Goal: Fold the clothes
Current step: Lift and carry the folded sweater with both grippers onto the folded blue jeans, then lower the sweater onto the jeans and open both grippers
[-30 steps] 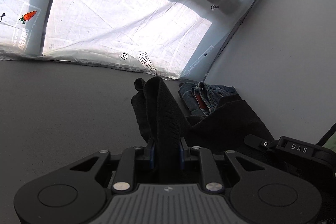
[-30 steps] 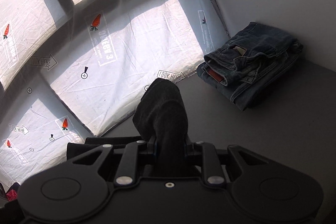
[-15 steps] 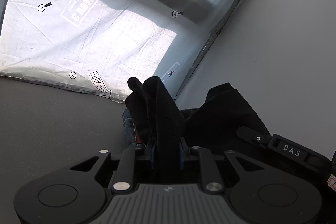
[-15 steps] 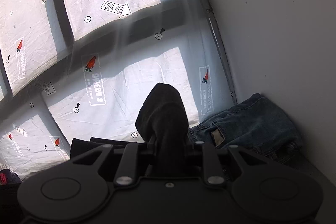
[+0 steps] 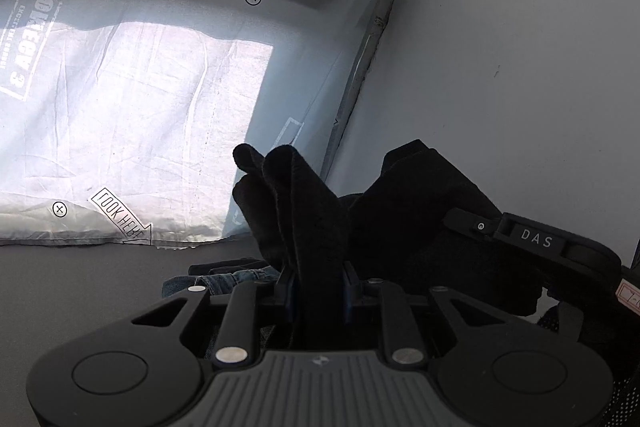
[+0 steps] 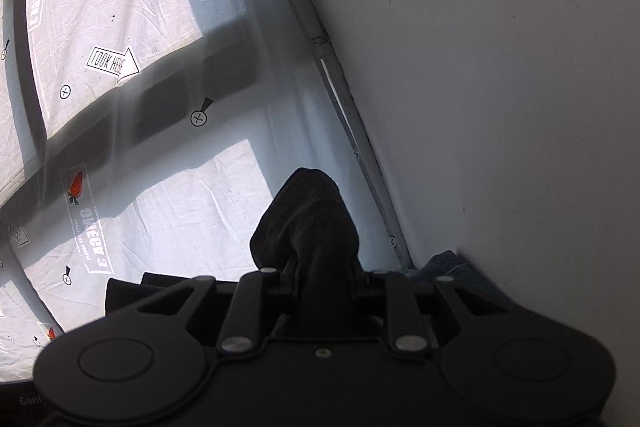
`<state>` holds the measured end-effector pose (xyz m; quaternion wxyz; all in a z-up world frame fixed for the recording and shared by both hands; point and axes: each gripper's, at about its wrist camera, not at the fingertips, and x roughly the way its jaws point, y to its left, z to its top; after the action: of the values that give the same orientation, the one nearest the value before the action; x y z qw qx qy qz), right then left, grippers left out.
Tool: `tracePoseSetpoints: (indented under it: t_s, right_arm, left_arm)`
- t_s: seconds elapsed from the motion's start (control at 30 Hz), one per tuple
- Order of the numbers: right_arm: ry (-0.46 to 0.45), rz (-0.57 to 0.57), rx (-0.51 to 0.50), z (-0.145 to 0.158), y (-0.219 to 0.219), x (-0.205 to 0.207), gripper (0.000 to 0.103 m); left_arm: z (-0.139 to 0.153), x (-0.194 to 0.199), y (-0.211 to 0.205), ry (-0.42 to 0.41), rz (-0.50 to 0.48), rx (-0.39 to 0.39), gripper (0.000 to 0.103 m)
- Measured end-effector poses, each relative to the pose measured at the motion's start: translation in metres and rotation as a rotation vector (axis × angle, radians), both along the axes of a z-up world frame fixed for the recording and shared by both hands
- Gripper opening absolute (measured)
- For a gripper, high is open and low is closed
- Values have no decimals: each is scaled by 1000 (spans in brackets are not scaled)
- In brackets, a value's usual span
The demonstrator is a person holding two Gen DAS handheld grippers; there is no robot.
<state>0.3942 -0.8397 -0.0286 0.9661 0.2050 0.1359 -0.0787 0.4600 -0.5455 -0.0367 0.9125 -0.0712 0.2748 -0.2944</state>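
Left tongs (image 5: 316, 291): clamped on a bunched fold of the black garment (image 5: 304, 211), which is pinched between the two fingers.
Garment at left tongs: the fold is seen rising up and forward out of the fingers, its long axis along them, ending in two rounded lobes.
Garment span: more black cloth is seen spreading to the right, toward the other tool marked DAS (image 5: 536, 239).
Garment look: dark, thick, soft and matte; seams cannot be made out.
Jeans (image 5: 224, 277): a sliver of blue denim is seen on the grey tabletop (image 5: 80, 283), just below and left of the held fold.
Right tongs (image 6: 326, 287): closed on another bunch of the black garment (image 6: 312, 223), which stands upright and tilts slightly left.
Backdrop: a printed white sheet (image 6: 120, 7) and a grey wall (image 6: 500, 87) are seen behind.
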Motion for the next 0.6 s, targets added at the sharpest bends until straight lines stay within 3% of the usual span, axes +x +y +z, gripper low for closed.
tracePoseSetpoints:
  t_s: [0.2,0.33,0.43,0.5,0.6]
  right_arm:
    - [250,-128,-273,-52,-5,44,36]
    - [200,-184,-388,-57,4,32,38]
    - [131,-158,-403,-58,14,25,33]
    - [202,-113,-347,-70,11,38,28]
    - [324,-131,-330,-93,8,50,28]
  left_arm:
    - [-55,44,-30,132,142,131,31]
    - [-66,65,-34,174,158,87,45]
    - [-74,69,-40,168,160,123,58]
    - [-82,72,-38,201,173,108,64]
    - [-87,75,-31,247,178,71,69]
